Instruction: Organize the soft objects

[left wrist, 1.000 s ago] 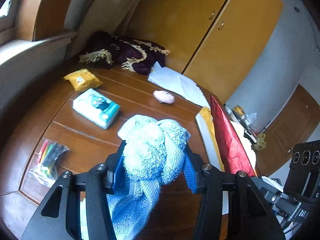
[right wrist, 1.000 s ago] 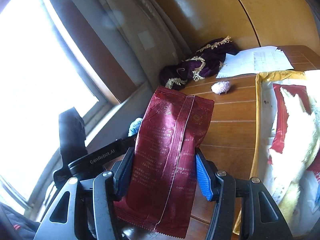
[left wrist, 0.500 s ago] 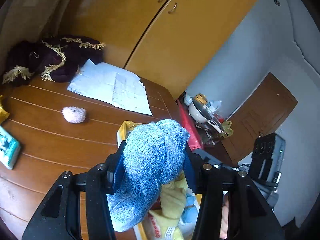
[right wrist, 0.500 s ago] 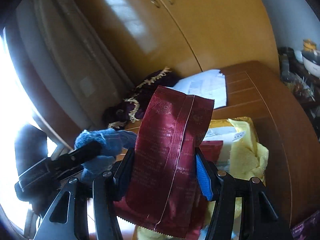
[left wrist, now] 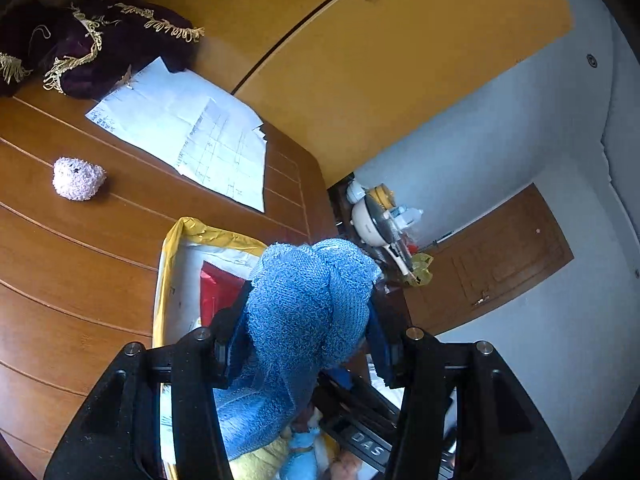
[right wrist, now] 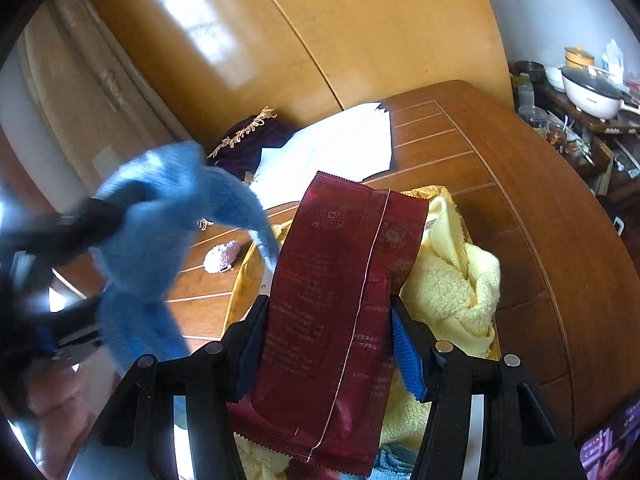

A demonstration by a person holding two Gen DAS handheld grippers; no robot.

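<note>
The left tool [left wrist: 308,336] grips a nubbly blue knitted cloth [left wrist: 308,304], now carried from the bare wooden counter [left wrist: 80,248] to above the yellow-rimmed bag [left wrist: 168,248]. The right tool [right wrist: 326,344] clamps a crinkled, glossy maroon foil packet [right wrist: 340,280] over fluffy yellow towelling [right wrist: 452,280].

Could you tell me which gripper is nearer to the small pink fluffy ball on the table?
Left. The left gripper, holding the blue cloth, sits on the pink ball's side of the box; the right gripper holds the red packet over the box.
</note>
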